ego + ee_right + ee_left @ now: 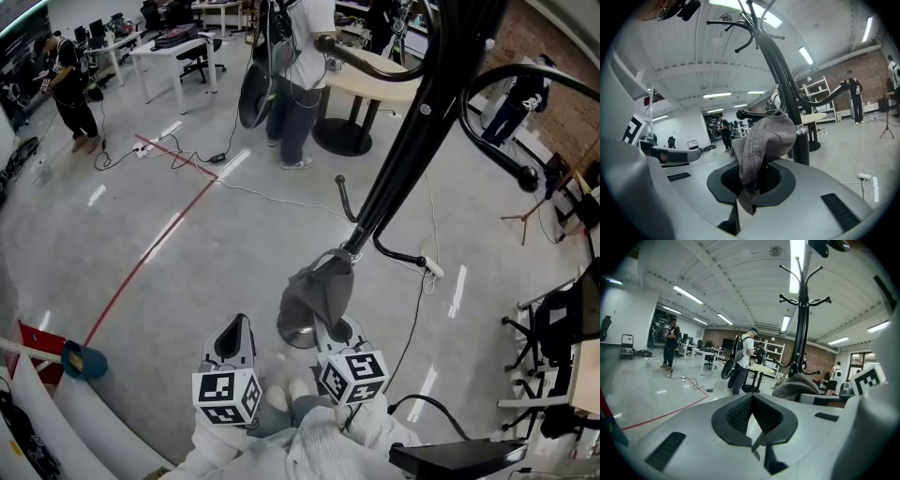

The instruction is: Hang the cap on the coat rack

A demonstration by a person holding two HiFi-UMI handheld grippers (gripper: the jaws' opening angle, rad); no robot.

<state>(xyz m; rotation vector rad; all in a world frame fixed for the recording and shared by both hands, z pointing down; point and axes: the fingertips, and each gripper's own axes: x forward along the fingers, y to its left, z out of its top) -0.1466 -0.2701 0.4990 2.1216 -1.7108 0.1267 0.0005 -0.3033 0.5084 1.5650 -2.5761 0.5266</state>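
The grey cap (314,292) hangs from its brim, with my right gripper (330,326) shut on it, low beside the black coat rack (403,141). In the right gripper view the cap (764,138) rises from the jaws to a lower hook with a ball knob (742,113). Whether it rests on that hook I cannot tell. The rack's pole (787,103) stands just behind it. My left gripper (234,339) stays to the left of the cap, shut with nothing in it. The left gripper view shows the cap (799,385) and the rack (802,324) to its right.
The rack's round metal base (298,336) sits on the floor under the cap. Cables and a power strip (431,266) lie to the right, and a red tape line (155,244) runs to the left. People stand at tables (178,47) far behind. A chair (548,333) is at right.
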